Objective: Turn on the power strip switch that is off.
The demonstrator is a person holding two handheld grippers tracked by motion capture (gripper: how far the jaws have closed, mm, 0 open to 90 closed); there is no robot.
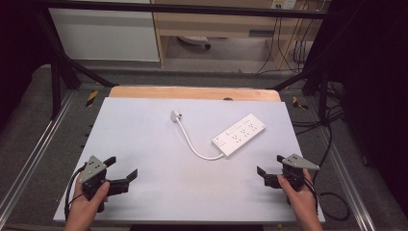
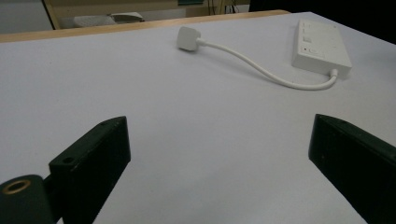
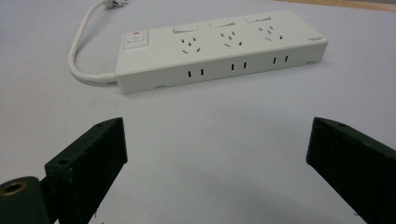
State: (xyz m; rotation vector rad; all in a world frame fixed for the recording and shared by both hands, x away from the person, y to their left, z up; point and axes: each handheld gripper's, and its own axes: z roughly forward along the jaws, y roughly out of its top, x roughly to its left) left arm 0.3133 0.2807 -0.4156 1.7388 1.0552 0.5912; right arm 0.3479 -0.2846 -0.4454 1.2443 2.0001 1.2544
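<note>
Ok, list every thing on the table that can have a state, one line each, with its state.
power strip: flat on the white table, sockets up, nothing plugged in
plug: loose on the table, not in any socket
cord: slack, curving from plug to strip
left gripper: open, empty, held above the near left of the table
right gripper: open, empty, jaws facing the strip

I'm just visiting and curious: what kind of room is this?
Probably a lab recording station: a black metal frame surrounds the white table, cables trail on the floor, and a wooden desk stands behind.
</note>
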